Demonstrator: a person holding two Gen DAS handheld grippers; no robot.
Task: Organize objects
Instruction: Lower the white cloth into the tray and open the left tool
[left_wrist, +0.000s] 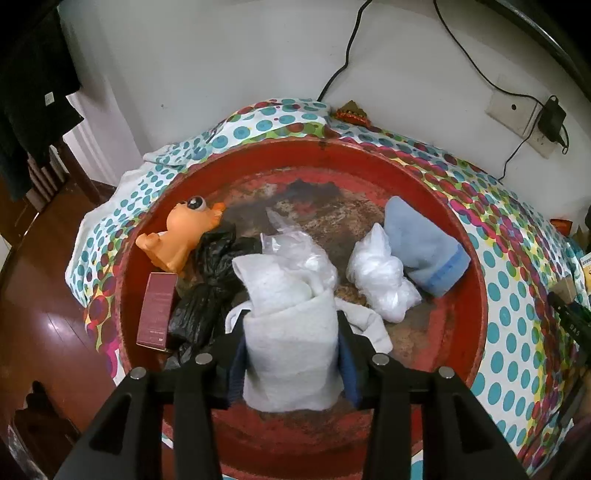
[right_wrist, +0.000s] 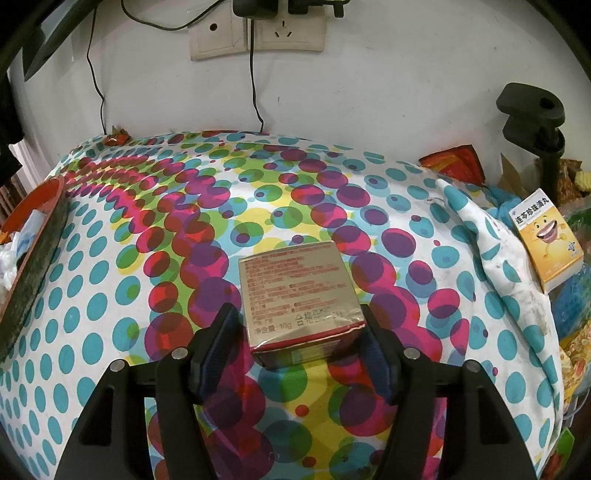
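Note:
My left gripper (left_wrist: 291, 321) hangs over a worn red basin (left_wrist: 476, 295), shut on a rolled white cloth (left_wrist: 291, 354) whose sides lie against both pads. The cloth's lower end reaches the basin floor. Also in the basin are an orange toy dog (left_wrist: 181, 232), a black plastic bag (left_wrist: 210, 288), a maroon box (left_wrist: 157, 310), two clear plastic bags (left_wrist: 380, 277) and a blue fleece piece (left_wrist: 421, 243). My right gripper (right_wrist: 297, 312) is open around a gold box (right_wrist: 299, 291) with a red edge. The box rests on the dotted tablecloth (right_wrist: 110, 295), and a gap shows beside the left pad.
The basin's rim (right_wrist: 33, 258) shows at the left of the right wrist view. A yellow medicine box (right_wrist: 546, 240), snack packets (right_wrist: 458, 162) and a black clamp (right_wrist: 532, 114) crowd the table's right end. Wall sockets (right_wrist: 258, 33) and cables are behind. A dark wooden floor (left_wrist: 48, 314) lies left of the table.

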